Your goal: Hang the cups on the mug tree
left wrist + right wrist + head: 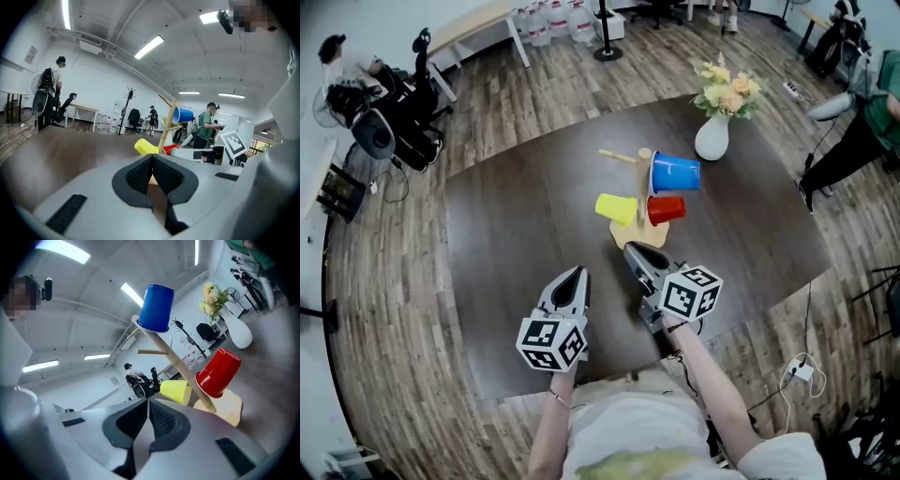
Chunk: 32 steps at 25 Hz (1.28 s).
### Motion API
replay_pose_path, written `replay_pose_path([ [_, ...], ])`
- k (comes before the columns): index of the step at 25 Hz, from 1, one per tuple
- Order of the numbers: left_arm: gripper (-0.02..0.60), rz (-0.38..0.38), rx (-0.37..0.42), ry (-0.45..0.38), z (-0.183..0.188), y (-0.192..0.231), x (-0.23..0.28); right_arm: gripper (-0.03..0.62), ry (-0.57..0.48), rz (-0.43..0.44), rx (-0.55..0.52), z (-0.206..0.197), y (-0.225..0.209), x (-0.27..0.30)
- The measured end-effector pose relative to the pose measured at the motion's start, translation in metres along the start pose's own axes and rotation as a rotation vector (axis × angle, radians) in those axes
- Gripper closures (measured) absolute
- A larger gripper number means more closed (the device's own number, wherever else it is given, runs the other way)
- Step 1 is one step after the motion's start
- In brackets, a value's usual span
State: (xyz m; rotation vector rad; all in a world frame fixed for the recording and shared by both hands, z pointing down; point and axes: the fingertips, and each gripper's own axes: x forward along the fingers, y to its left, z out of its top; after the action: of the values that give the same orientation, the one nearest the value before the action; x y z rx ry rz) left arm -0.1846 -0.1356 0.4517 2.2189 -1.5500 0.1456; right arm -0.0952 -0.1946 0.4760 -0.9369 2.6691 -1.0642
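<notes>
A wooden mug tree [641, 172] stands on the dark table [516, 244] and carries three cups: a blue cup [675, 172] at the top, a yellow cup [616, 207] on the left peg and a red cup [666, 208] on the right peg. In the right gripper view the same blue cup [156, 308], red cup [218, 372] and yellow cup [176, 392] hang on the slanted tree. My right gripper [633, 250] is shut and empty, just short of the tree's base. My left gripper [573, 276] is shut and empty, to its left. The yellow cup [146, 146] shows ahead of the left gripper.
A white vase of flowers [713, 134] stands behind the tree near the table's far edge. Chairs and equipment [389, 112] sit on the wooden floor at the far left, and a person [862, 122] stands at the right.
</notes>
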Motion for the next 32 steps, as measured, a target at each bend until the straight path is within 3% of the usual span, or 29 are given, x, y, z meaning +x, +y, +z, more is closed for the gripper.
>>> replay_pose_path([
  [9,0.558,-0.005,0.037,-0.020,0.005,-0.006,-0.019,0.571,0.018,-0.046,-0.200,0.010,0.013,-0.036],
  [32,0.558,0.121,0.110,-0.146,0.042,0.020,-0.065,0.572,-0.085,-0.123,-0.362,0.058,0.028,-0.081],
])
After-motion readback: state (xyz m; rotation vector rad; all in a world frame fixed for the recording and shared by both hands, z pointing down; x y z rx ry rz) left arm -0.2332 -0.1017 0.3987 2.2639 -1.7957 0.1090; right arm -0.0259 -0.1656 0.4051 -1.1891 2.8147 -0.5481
